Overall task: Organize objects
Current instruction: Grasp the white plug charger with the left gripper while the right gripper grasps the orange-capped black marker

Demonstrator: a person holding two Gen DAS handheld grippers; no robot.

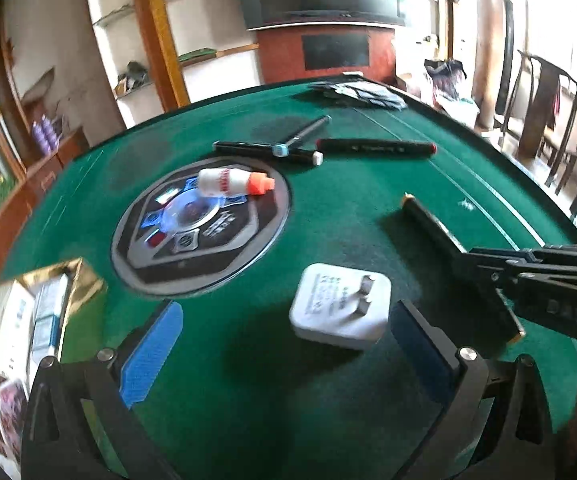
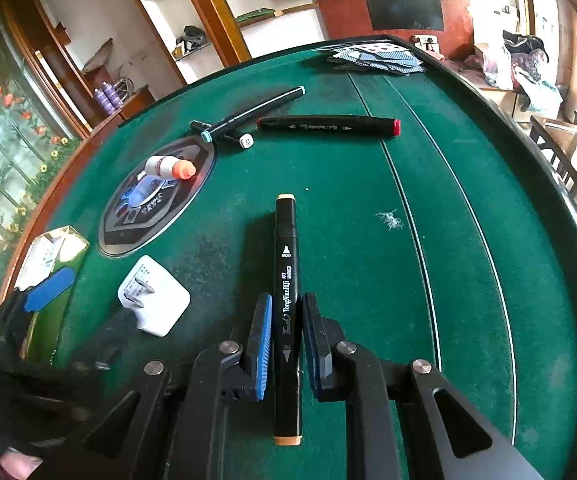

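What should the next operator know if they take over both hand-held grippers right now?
Right hand-held gripper: shut on the tan-capped marker, mid-barrel.
Left hand-held gripper: open, holding nothing, with the white charger lying on the felt between its fingers.
On the green table: red-capped marker, two crossed markers, glue bottle lying on the round centre panel, playing cards at the far edge, open box at the left edge with items inside.
Done: one marker picked up.
Left: place that marker, probably in the box; gather the other markers, charger and glue.
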